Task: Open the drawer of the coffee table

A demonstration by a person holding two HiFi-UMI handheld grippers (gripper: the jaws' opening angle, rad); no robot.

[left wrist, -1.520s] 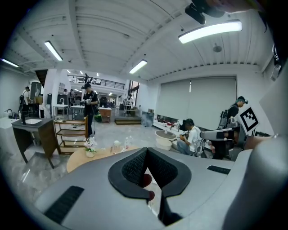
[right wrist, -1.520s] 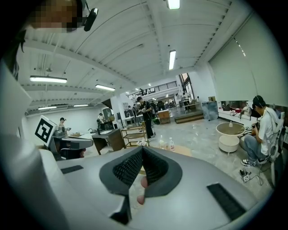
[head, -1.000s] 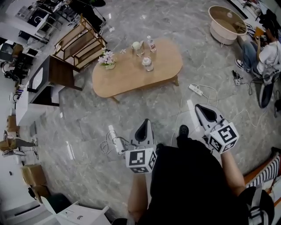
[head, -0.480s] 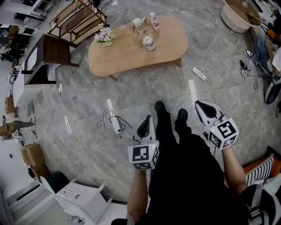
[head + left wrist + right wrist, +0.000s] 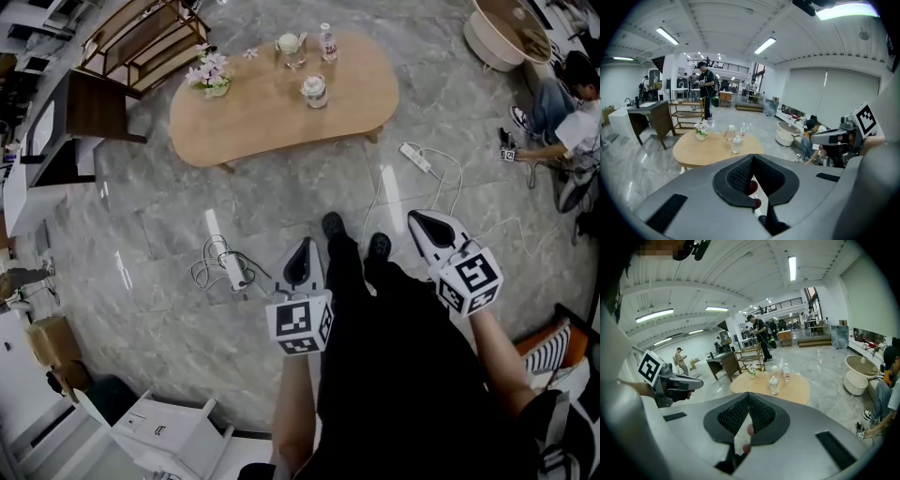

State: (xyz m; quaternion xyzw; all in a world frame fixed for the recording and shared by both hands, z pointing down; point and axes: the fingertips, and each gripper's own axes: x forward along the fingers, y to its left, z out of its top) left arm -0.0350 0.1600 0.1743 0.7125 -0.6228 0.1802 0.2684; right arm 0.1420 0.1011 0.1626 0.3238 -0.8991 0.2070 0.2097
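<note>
- So far nothing done: desk well ahead of you, its drawer not visible.
- Your left tongs and right tongs are both closed, empty.
- Remaining: approach, find drawer, pull.

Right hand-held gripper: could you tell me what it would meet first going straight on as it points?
Probably the marble floor short of the coffee table, since the right hand-held gripper tilts downward; depth is unclear.
</note>
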